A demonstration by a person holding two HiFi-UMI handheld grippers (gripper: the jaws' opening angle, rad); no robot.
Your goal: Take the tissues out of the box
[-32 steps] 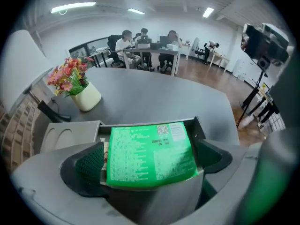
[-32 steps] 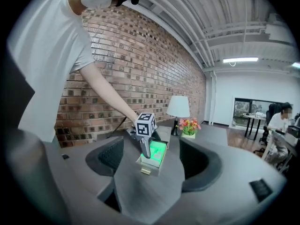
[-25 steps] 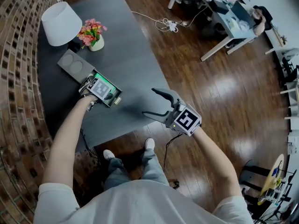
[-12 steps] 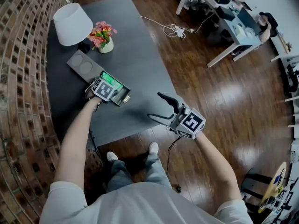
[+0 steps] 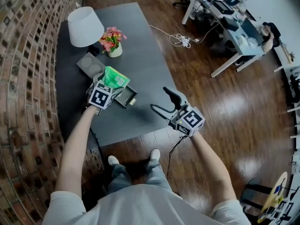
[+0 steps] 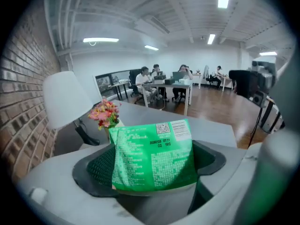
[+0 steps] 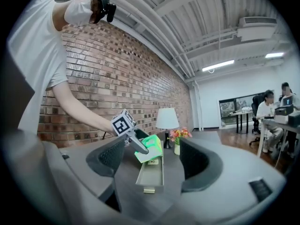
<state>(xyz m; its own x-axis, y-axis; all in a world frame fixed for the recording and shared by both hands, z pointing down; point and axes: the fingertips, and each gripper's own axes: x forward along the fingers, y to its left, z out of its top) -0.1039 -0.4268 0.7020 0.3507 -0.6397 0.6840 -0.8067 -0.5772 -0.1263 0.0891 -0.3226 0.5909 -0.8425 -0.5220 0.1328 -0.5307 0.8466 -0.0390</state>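
Left tongs (image 5: 111, 86) have just been closing and now pinch the green tissue pack (image 6: 152, 156) by its lower part; the pack stands upright between the pads, print side toward the camera

Pack is held above the far end of the box (image 5: 127, 97); it looks clear of the rim, but only just

The box lies open on the bench (image 5: 140, 46), nothing holding it down

Right tongs (image 5: 158, 98) are spread and empty, on the near-right side of the box, well apart from it; the box shows between the jaws only at a distance

Risks, as judged from here: the pack is soft and gripped low, so it may fold over or slide out of the pads and drop back into the box; a trailing corner catching the rim could drag or tip the unsecured box; a wide swing beyond the box could clip the flower pot (image 5: 112, 41); a harder squeeze would crush the pack
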